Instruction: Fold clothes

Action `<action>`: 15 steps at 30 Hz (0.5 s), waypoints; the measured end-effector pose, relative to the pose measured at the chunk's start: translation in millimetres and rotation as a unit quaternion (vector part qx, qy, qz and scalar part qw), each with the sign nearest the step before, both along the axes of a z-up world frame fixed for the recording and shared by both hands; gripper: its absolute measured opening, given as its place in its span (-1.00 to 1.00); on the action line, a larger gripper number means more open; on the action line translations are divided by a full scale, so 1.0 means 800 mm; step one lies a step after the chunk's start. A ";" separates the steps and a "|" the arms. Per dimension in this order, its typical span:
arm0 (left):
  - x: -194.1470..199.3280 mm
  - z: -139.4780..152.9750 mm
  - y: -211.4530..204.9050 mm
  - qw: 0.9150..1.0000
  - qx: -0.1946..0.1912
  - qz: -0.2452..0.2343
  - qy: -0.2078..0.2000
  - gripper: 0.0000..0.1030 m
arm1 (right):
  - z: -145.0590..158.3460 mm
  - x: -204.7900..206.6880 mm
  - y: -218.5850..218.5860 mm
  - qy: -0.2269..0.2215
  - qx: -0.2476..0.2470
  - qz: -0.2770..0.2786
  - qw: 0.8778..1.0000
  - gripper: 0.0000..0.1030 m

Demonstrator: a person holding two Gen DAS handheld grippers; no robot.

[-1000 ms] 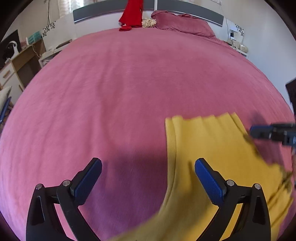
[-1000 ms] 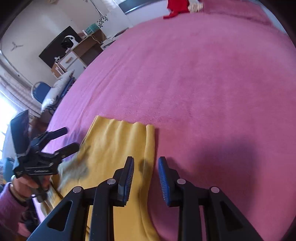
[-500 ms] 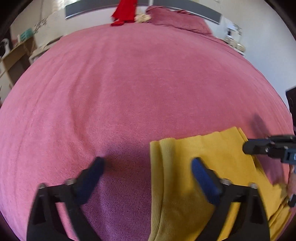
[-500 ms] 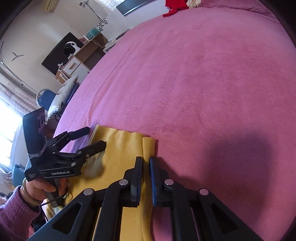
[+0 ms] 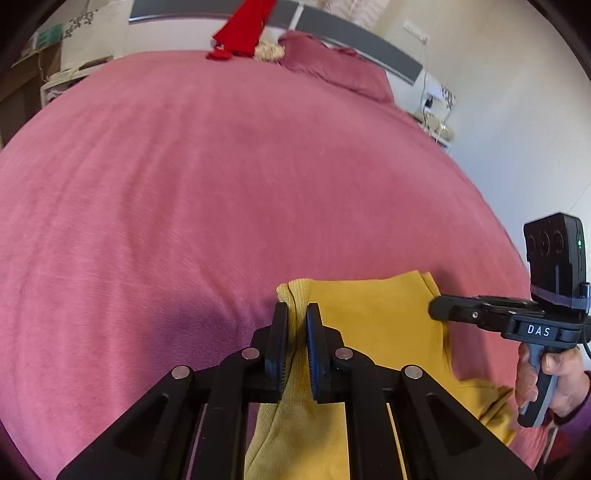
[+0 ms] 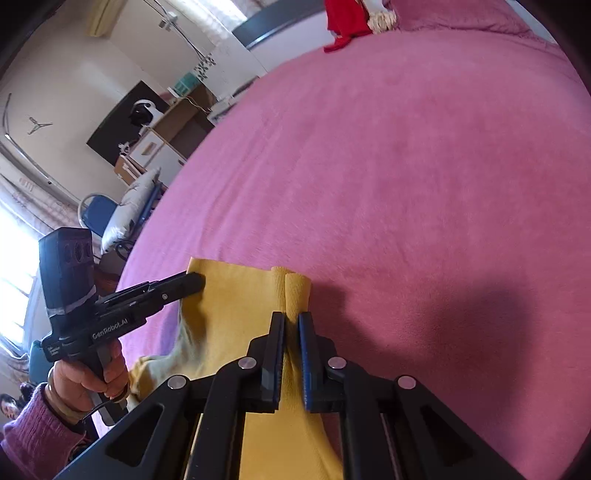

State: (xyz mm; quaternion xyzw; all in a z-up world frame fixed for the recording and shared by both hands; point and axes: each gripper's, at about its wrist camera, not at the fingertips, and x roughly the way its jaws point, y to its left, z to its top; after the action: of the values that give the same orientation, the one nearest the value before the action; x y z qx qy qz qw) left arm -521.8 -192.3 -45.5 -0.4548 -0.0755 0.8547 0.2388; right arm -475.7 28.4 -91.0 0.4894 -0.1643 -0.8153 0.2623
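A yellow garment (image 5: 369,325) lies at the near edge of the pink bed (image 5: 184,184), its far edge lifted at both corners. My left gripper (image 5: 296,308) is closing on the far left corner, and its pads press the bunched fabric. In the right wrist view my right gripper (image 6: 291,317) is shut on the far right corner of the garment (image 6: 236,295), which stands up in a small roll between the pads. Each view shows the other gripper pinching its corner: the right gripper (image 5: 436,308) and the left gripper (image 6: 197,282), each held by a hand.
A red garment (image 5: 243,33) and a pink pillow (image 5: 332,70) lie at the head of the bed. A blue chair (image 6: 98,214) and a desk (image 6: 159,144) stand beside the bed's left side. The pink cover stretches wide beyond the garment.
The left jaws went from wide open to shut on the garment's left corner. The right jaws closed on the right corner. Both grippers have lifted the cloth's edge slightly.
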 end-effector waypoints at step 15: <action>0.249 0.032 -0.047 0.998 0.049 -0.013 0.042 -0.80 | 0.062 0.233 -0.041 0.110 0.070 0.082 0.988 -0.87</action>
State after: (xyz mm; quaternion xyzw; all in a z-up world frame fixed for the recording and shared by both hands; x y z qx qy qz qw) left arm -322.2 -229.5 -20.3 -0.4070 -0.1009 0.8653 0.2747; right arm -289.4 -4.6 -41.2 0.4261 -0.0364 -0.8492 0.3098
